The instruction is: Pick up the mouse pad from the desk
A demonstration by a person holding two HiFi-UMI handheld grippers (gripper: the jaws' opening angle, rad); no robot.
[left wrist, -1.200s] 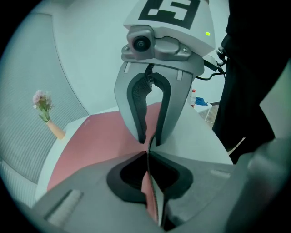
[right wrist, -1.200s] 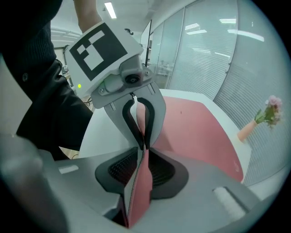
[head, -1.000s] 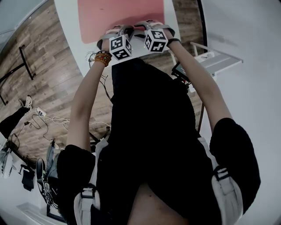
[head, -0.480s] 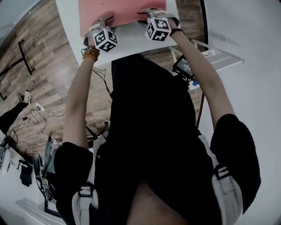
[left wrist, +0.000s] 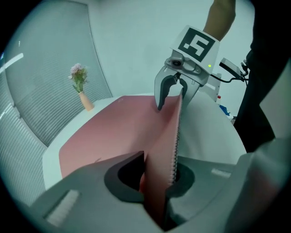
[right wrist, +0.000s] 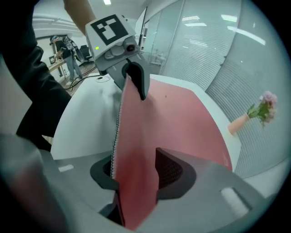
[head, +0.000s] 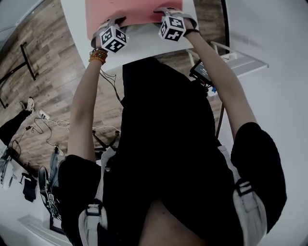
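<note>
A pink mouse pad point(head: 130, 9) lies on the white desk point(head: 144, 45), at the top of the head view. Its near edge is lifted into an upright fold. In the left gripper view that raised edge point(left wrist: 166, 136) stands between the jaws of my left gripper point(left wrist: 157, 182), which is shut on it. My right gripper point(right wrist: 134, 177) holds the same edge point(right wrist: 132, 127) further along; its jaws have just been opening slightly, with the pad still pinched between them. Each gripper sees the other on the fold: the right gripper point(left wrist: 172, 102) and the left gripper point(right wrist: 132, 88).
A small vase of flowers point(left wrist: 81, 88) stands on the desk's far corner, beyond the pad. A side stand with a dark device point(head: 202, 72) is to my right, below desk level. Cables and bags point(head: 48, 129) lie on the wooden floor at left.
Both grippers have moved forward from the bare desk onto the pad's near edge. The left one has swung out to the left, so they now stand apart.
</note>
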